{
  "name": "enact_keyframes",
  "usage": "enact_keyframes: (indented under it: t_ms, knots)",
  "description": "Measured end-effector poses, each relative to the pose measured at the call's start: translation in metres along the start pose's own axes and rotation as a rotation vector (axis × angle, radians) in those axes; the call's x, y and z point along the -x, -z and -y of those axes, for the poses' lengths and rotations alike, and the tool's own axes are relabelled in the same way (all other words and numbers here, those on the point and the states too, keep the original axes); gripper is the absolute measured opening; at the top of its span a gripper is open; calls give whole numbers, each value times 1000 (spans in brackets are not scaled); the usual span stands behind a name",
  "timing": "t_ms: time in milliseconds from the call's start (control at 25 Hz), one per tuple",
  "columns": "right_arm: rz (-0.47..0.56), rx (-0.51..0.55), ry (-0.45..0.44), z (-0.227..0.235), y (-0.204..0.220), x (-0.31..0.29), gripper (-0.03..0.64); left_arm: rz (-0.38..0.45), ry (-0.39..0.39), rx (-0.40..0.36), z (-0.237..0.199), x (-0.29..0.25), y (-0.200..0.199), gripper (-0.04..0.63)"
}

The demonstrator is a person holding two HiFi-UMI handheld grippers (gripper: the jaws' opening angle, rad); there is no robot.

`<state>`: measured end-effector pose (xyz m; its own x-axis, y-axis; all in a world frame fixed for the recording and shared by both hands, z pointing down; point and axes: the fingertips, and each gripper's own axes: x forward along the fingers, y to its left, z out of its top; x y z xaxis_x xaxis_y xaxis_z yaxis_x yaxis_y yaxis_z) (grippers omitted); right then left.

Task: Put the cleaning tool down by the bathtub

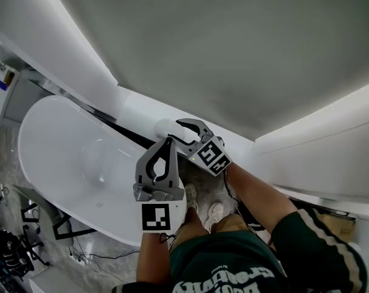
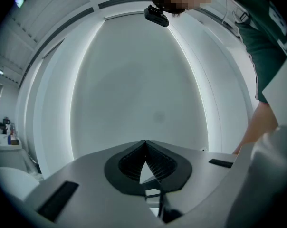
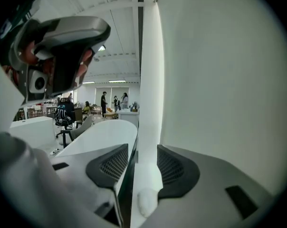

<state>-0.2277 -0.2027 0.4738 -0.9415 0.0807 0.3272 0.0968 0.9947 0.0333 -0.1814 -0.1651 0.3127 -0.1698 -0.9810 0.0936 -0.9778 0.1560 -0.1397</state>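
The right claw [image 3: 143, 151] is hovering, jaws apart and clamping nothing, over what looks like the small white rounded cleaning tool [image 3: 146, 201], which is lying on the white ledge [image 1: 138, 112] beside the glossy white bathtub [image 1: 80, 157]. The left claw [image 2: 144, 144] is pointing upward, jaws together and empty. The putting-down is seemingly finishing, so the next move calls for backing the right claw away without nudging the tool.

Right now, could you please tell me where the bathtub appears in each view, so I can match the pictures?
Head view: the bathtub fills the left side.
Left gripper view: not clearly in it.
Right gripper view: its white rim runs left of centre, beyond the jaws.
Shared landmark: the left gripper, centre in the head view, upper left in the right gripper view.
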Motion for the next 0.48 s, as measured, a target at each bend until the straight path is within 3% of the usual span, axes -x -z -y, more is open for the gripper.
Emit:
enact_keyframes:
  t_ms: [280, 480]
  knots:
    - [142, -33, 38, -14, -49, 71, 142, 22, 21, -69, 36, 16, -31, 6]
    - [223, -67, 70, -22, -72, 126, 117, 33, 12, -7, 62, 28, -41, 6]
